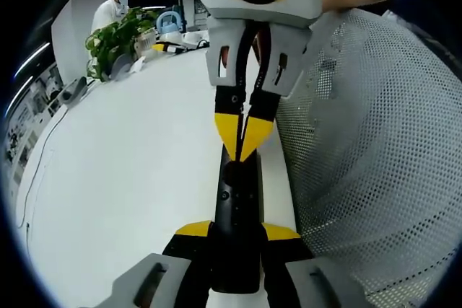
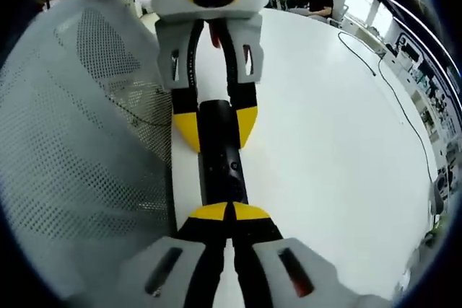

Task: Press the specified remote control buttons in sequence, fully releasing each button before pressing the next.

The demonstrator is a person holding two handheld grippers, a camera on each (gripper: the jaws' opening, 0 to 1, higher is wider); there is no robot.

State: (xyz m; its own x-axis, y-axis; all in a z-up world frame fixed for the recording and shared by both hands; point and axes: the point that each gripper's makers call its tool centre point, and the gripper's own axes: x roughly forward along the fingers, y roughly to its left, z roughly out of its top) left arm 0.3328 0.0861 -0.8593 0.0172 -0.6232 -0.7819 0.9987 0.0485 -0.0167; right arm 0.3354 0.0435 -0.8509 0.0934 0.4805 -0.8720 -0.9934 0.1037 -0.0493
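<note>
Left gripper view: white table [image 1: 130,178] at left, potted plant [image 1: 115,37] at its far edge. Centre, black remote control [image 1: 237,214] lying lengthwise near table edge, clamped between left gripper [image 1: 237,234] jaws at its near end. Right gripper [image 1: 242,142] entering from top, yellow tips pinched together, touching remote's upper face. Mesh chair back [image 1: 375,164] at right

Right gripper view: mesh chair back [image 2: 79,156] left, remote control [image 2: 220,156] centre, gripped at far end by left gripper [image 2: 216,126]; right gripper [image 2: 229,213] tips closed on nothing, over remote's near end; table [image 2: 325,142] right

Each tool [image 1: 236,239] [image 2: 232,214] has a grey slotted body, black arms and yellow-tipped jaws.
</note>
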